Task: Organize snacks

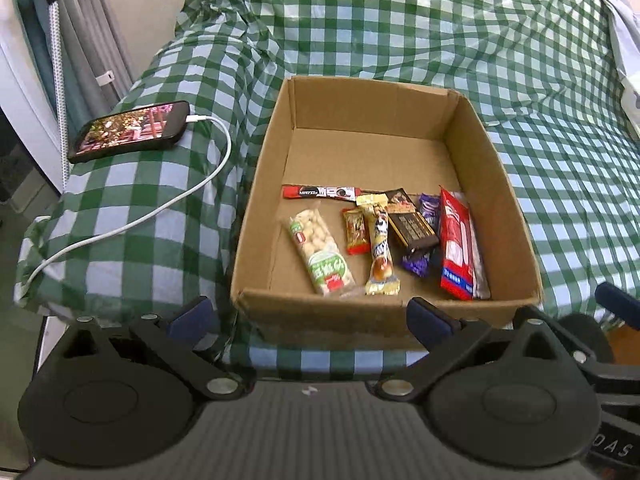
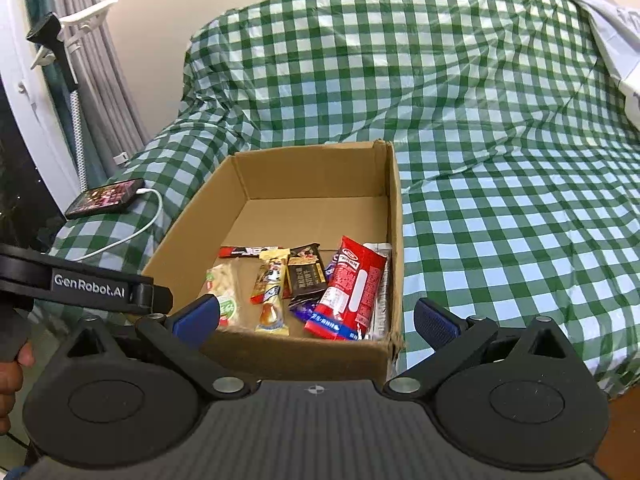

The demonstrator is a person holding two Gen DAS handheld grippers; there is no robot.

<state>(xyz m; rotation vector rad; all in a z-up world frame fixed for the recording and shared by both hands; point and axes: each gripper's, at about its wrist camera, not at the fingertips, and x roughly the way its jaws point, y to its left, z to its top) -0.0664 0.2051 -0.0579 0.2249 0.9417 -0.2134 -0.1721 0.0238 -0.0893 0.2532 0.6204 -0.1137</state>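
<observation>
Snacks in bright foil wrappers [image 1: 384,240] lie clustered at the near end of the open brown cardboard box [image 2: 396,208], which sits on a bed under a green-and-white checked cloth [image 1: 400,28], with a black phone [image 1: 130,130] charging beside it near grey curtains [image 2: 104,80]. I hold my left gripper [image 1: 308,316] and right gripper [image 2: 316,318] angled down before the box's near wall, both spread wide and empty.
</observation>
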